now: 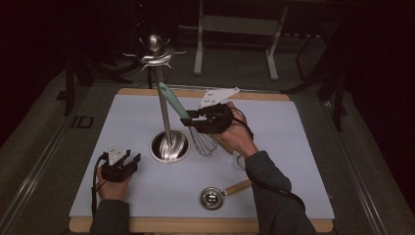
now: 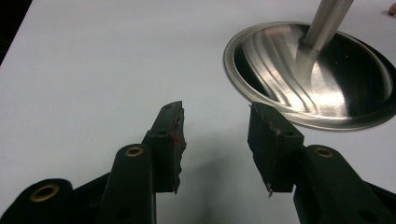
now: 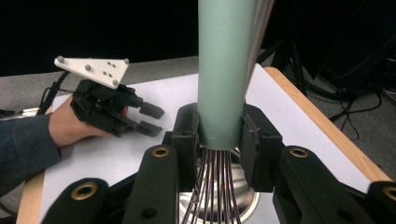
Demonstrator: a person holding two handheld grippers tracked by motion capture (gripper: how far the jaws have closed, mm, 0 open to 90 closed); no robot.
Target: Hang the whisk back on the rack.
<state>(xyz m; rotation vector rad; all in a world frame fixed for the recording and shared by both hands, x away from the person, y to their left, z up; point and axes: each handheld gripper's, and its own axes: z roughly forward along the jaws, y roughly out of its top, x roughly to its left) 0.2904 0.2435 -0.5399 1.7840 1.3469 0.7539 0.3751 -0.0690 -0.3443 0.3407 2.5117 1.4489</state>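
A whisk with a pale green handle and wire loops hangs tilted above the white mat. My right gripper is shut on the lower end of the whisk handle, just above the wires. The handle leans toward the steel pole of a utensil stand with a round base and hooks on top. My left gripper rests on the mat at the left, open with nothing between its jaws, beside the stand base.
A small steel measuring cup with a wooden handle lies near the mat's front edge. The mat lies on a wooden board. Dark table legs and floor are behind the board.
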